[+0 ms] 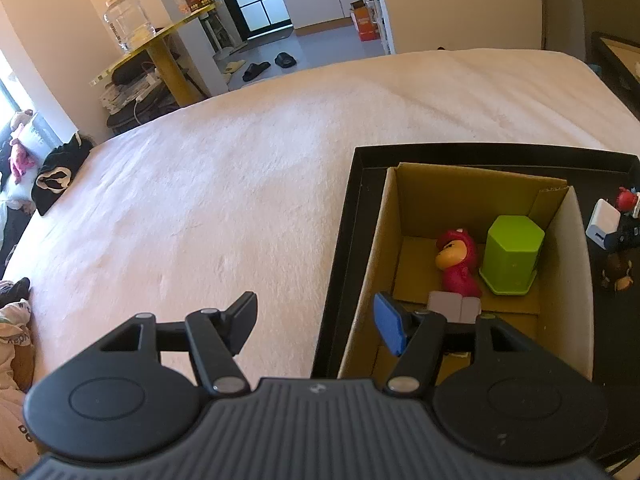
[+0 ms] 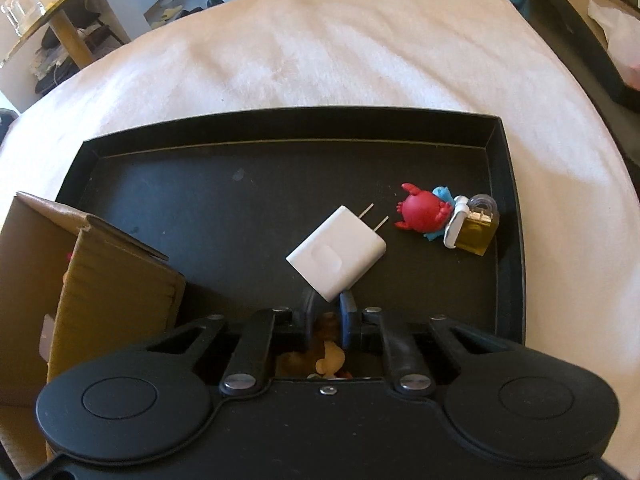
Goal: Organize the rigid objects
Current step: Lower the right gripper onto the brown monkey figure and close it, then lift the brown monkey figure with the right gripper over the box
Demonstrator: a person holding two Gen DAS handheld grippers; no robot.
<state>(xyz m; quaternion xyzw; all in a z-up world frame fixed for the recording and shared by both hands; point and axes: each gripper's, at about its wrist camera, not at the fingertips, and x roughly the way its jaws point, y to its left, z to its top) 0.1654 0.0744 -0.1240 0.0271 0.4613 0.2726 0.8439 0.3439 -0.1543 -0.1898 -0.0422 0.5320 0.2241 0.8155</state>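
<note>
Your left gripper (image 1: pixel 316 326) sits at six o'clock in its own wrist view, jaws spread wide, one finger (image 1: pixel 242 320) toward nine o'clock and the blue-padded one (image 1: pixel 390 330) toward three, nothing between them. Your right gripper (image 2: pixel 327 314) also sits at six o'clock, fingers (image 2: pixel 347 312) drawn close and pinched on the near corner of the white charger (image 2: pixel 336 258), pointing toward twelve

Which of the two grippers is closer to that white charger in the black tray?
The right gripper: its fingertips sit right at the white charger. The left gripper is open over the cardboard box's edge, with the charger off to its right.
</note>
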